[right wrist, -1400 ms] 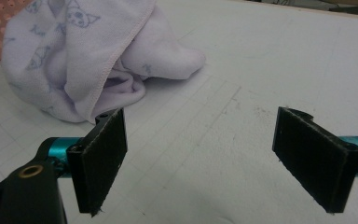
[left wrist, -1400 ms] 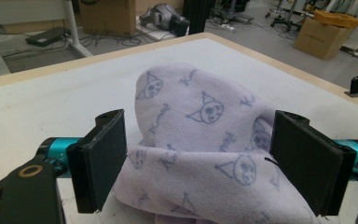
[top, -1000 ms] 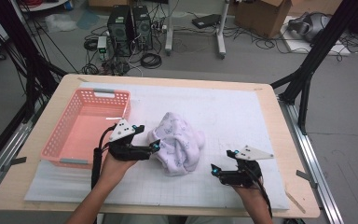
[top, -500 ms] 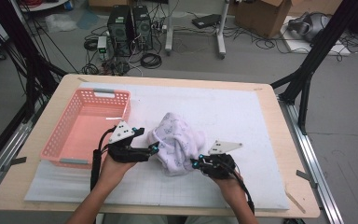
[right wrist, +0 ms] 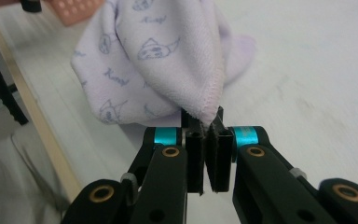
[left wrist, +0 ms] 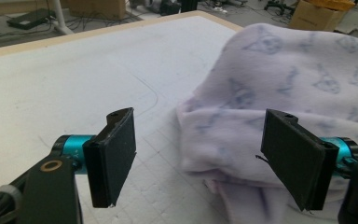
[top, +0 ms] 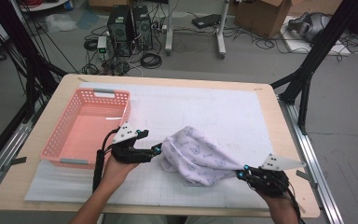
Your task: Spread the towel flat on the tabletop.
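Observation:
A pale lilac cloth [top: 200, 156] printed with small cat faces lies on the white mat near the front. My right gripper [top: 241, 174] is shut on its hemmed corner [right wrist: 209, 100] and holds it stretched toward the front right. My left gripper [top: 157, 150] stands open at the cloth's left edge. Its jaws have just been closing a little. In the left gripper view a fold of the cloth [left wrist: 223, 135] lies between and ahead of the two pads [left wrist: 116, 149], which do not press on it.
A pink plastic basket [top: 58, 135] stands empty at the left of the table, just behind my left hand. The white mat [top: 214, 107] stretches bare behind the cloth. The table's wooden front edge [top: 168, 212] runs close below both hands.
My right gripper came in to the cloth, shut on its corner, then drew it out to the front right, so the bunched cloth is now stretched. The left hand kept its place.

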Demonstrator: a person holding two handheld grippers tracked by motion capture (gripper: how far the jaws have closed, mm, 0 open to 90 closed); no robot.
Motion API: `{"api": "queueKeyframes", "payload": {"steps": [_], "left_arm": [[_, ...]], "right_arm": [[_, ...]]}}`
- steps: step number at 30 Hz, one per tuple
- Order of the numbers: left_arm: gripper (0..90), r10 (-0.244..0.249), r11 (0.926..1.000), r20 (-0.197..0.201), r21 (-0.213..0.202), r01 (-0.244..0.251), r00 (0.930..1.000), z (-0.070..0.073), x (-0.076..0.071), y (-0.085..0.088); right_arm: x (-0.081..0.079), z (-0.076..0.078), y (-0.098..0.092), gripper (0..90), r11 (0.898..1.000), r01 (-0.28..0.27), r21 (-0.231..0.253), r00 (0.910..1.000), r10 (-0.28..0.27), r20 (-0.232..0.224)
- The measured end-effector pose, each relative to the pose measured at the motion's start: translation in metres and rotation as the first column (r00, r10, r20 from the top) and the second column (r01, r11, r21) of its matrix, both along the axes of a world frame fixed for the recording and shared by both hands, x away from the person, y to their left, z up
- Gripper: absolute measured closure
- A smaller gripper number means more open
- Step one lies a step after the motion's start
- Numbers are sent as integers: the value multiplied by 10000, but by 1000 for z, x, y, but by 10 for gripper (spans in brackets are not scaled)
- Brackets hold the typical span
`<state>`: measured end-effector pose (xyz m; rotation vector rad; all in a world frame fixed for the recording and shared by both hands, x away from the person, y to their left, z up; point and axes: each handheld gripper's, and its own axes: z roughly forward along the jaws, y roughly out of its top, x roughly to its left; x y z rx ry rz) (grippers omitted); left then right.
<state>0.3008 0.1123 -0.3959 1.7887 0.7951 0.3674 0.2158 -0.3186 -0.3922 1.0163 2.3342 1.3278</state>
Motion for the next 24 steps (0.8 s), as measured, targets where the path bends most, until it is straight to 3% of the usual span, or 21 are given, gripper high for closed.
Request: {"api": "queueKeyframes", "payload": {"steps": [1,2,3,4,6,8,9,10,11,12,13,16,19,20,22,24], "left_arm": [[281,-88,10000,-67,14,88,9999,-1,1,-2],[290,-154,9999,-100,27,154,9998,-2,1,-4],[290,-217,9998,-143,37,217,9997,-3,2,-6],[295,-268,9996,-194,67,270,9995,-4,3,-8],[301,-345,9994,-258,74,347,9991,-6,5,-12],[313,-361,9993,-366,76,364,9987,-8,7,-15],[321,-406,9991,-434,84,410,9982,-9,8,-16],[321,-451,9990,-528,24,453,9976,-10,10,-18],[371,-470,9989,-607,-9,470,9971,-11,11,-20],[371,-539,9985,-693,-21,538,9961,-12,13,-21],[381,-703,9975,-959,-94,697,9929,-15,17,-25],[389,-952,9954,-1262,-216,932,9874,-19,19,-29],[375,-1140,9935,-1628,-192,1124,9801,-24,22,-38],[375,-1167,9931,-1694,-120,1163,9786,-26,23,-41],[372,-1282,9915,-1857,-19,1301,9742,-29,24,-48],[392,-1552,9866,-1963,190,1620,9682,-33,25,-54]], "right_arm": [[-4,-1,-4,873,9999,117,-106,9999,-118,-37],[-14,-6,-15,874,9934,605,-975,9970,-648,-426],[-14,-6,-15,874,9934,605,-975,9970,-648,-426],[-17,-9,-18,873,9869,763,-1420,9939,-866,-677],[-22,-16,-26,872,9829,864,-1628,9906,-1021,-908],[-25,-17,-32,827,9867,966,-1305,9905,-1082,-848],[-24,-13,-37,658,9891,1310,-678,9889,-1352,-620],[-24,-13,-37,658,9891,1310,-678,9889,-1352,-620],[-19,-6,-39,630,9885,1509,-39,9879,-1510,-354],[-19,-6,-39,630,9885,1509,-39,9879,-1510,-354],[-11,3,-37,588,9869,1594,234,9872,-1594,-26],[1,10,-32,564,9870,1552,407,9877,-1559,126],[33,14,-11,479,9901,1323,470,9911,-1328,77],[33,14,-11,479,9901,1323,470,9911,-1328,77],[60,11,10,408,9945,799,670,9967,-788,-201],[67,10,19,404,9961,575,672,9980,-557,-294]]}}
